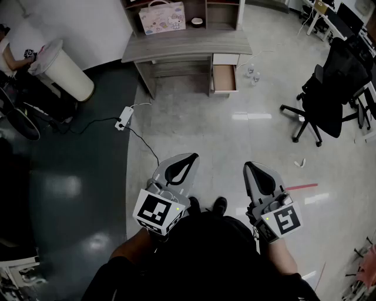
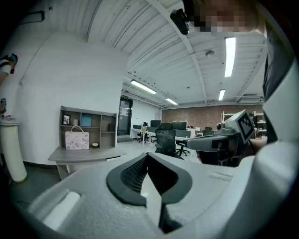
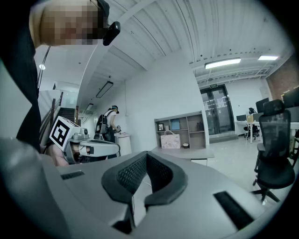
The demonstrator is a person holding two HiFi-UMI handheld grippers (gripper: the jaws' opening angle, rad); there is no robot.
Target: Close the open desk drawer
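Floor (image 1: 194,126) between open drawer (image 1: 224,77) and fingers (image 1: 179,171)

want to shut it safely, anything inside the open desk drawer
The drawer shows only its bare brown bottom; any part still under the desk is covered.

No text is legible; the pink bag (image 1: 162,16) perhaps bears print, too small.
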